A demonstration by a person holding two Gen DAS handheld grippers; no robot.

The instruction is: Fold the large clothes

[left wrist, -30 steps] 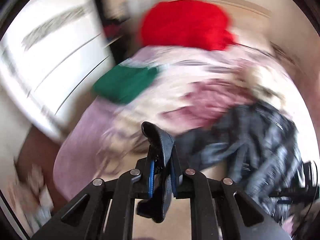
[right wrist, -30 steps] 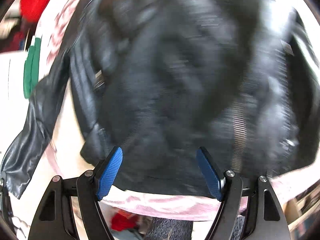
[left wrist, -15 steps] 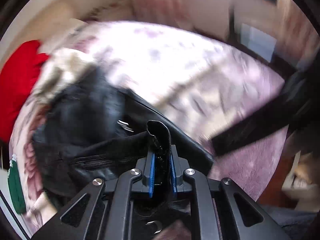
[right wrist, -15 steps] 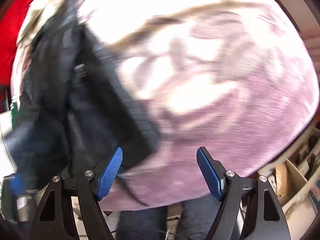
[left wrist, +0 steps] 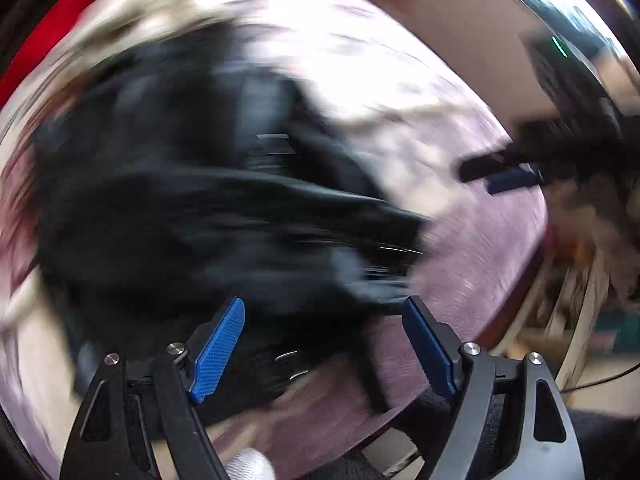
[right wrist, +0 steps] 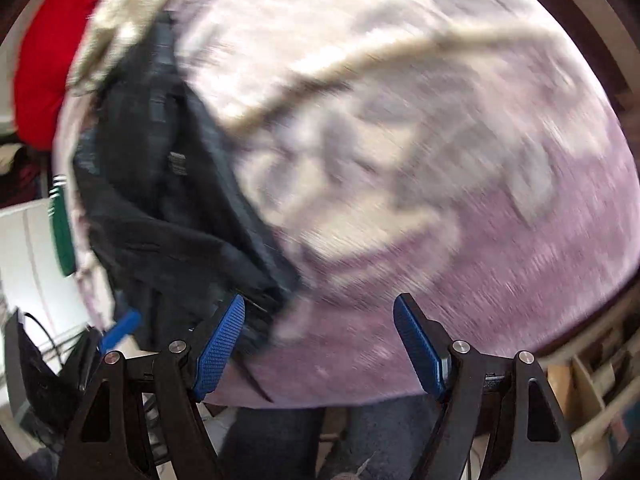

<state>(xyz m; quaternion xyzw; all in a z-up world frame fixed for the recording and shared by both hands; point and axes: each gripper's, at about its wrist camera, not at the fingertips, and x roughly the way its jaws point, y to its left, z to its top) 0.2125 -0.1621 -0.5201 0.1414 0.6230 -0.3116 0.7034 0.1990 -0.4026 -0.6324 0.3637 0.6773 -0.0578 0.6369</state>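
Observation:
A black leather jacket (left wrist: 192,208) lies crumpled and blurred on the lilac flowered bedspread (left wrist: 460,240). My left gripper (left wrist: 324,344) hovers over its near edge with its jaws opening. Dark fabric shows behind the gap, but neither blue pad presses on it. In the right wrist view the jacket (right wrist: 160,208) is at the left. My right gripper (right wrist: 320,344) stands open over bare bedspread (right wrist: 420,168), just right of the jacket's edge, with nothing between its fingers. The right gripper (left wrist: 504,176) also shows at the right of the left wrist view.
A red pillow (right wrist: 44,60) and a cream fluffy item (right wrist: 120,12) lie at the far end of the bed, with a green cloth (right wrist: 60,232) at its left edge. White furniture (right wrist: 24,264) stands to the left and wooden shelving (right wrist: 592,380) to the right. A person's dark trouser legs (right wrist: 380,432) are below.
My left gripper was shut on the jacket's edge and now stands wide with the fabric released. My right gripper has swung from above the jacket to over the bare bedspread beside it.

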